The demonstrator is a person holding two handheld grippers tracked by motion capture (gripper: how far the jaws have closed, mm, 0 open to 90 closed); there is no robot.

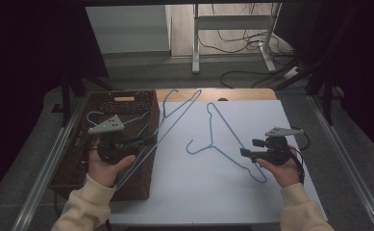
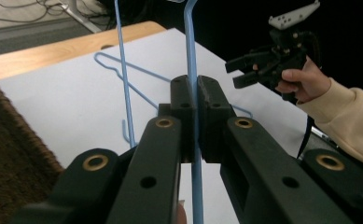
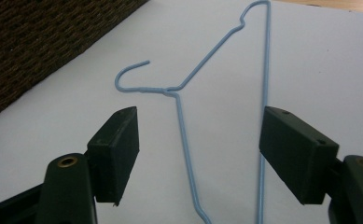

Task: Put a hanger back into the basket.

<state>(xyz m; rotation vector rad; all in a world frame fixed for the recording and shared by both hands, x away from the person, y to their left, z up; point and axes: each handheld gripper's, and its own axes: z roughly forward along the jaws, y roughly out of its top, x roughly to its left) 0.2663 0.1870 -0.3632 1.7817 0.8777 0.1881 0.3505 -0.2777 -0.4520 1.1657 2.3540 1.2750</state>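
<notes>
A blue wire hanger (image 1: pixel 175 118) slants up from the wicker basket (image 1: pixel 69 163) toward the table's far edge. My left gripper (image 1: pixel 152 139) is shut on one of its wires, and in the left gripper view the wire (image 2: pixel 191 42) runs straight up between the closed pads of that gripper (image 2: pixel 195 88). A second blue hanger (image 1: pixel 223 139) lies flat on the white sheet (image 1: pixel 199 192). My right gripper (image 1: pixel 248 147) hovers over its lower part, open. In the right gripper view the flat hanger (image 3: pixel 181 121) lies below and between the wide-apart pads of the right gripper (image 3: pixel 200 147), untouched.
Another blue hanger (image 1: pixel 94 115) rests inside the basket at the left. A wooden strip (image 1: pixel 242 94) of tabletop borders the sheet at the back. Metal rails run along both sides of the table. The right gripper (image 2: pixel 233 75) appears across the table in the left gripper view.
</notes>
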